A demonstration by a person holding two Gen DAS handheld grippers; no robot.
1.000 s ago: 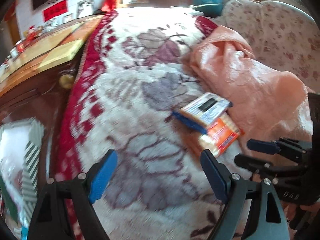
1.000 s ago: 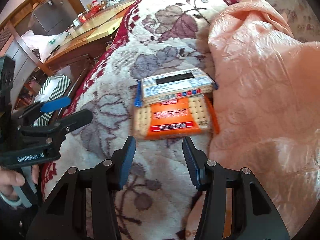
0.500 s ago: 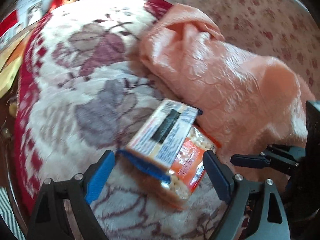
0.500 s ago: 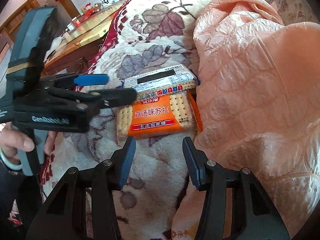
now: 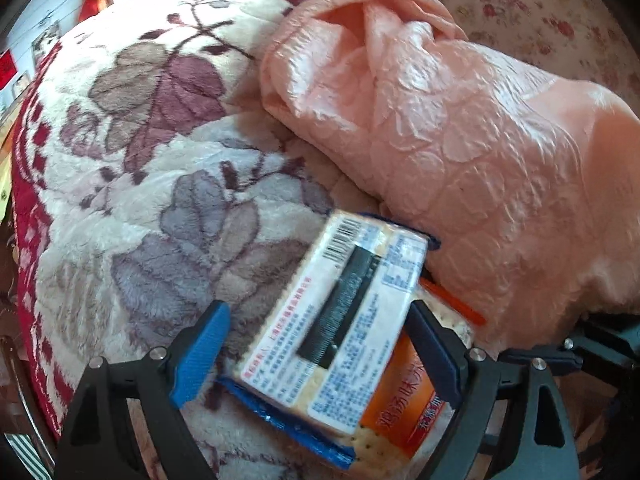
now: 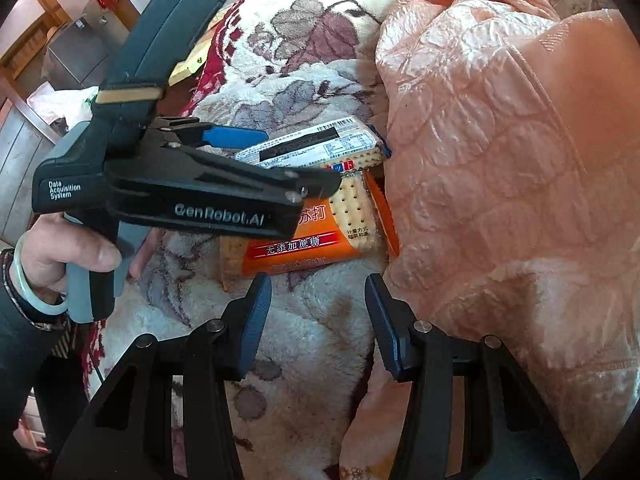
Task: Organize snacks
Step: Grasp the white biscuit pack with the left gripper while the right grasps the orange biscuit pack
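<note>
Left gripper [image 5: 316, 354] straddles glossy cracker packet [image 5: 340, 312].

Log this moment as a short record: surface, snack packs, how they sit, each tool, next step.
surface: floral plush blanket, peach quilt beside it
packs: blue-edged cracker pack, label side up, lying on orange cracker pack
left tool: open, straddling the top pack, jaws just narrowed, pads not yet pressing
right tool: open, empty, short of the orange pack
next step: probably the left tool closes on the top pack
</note>
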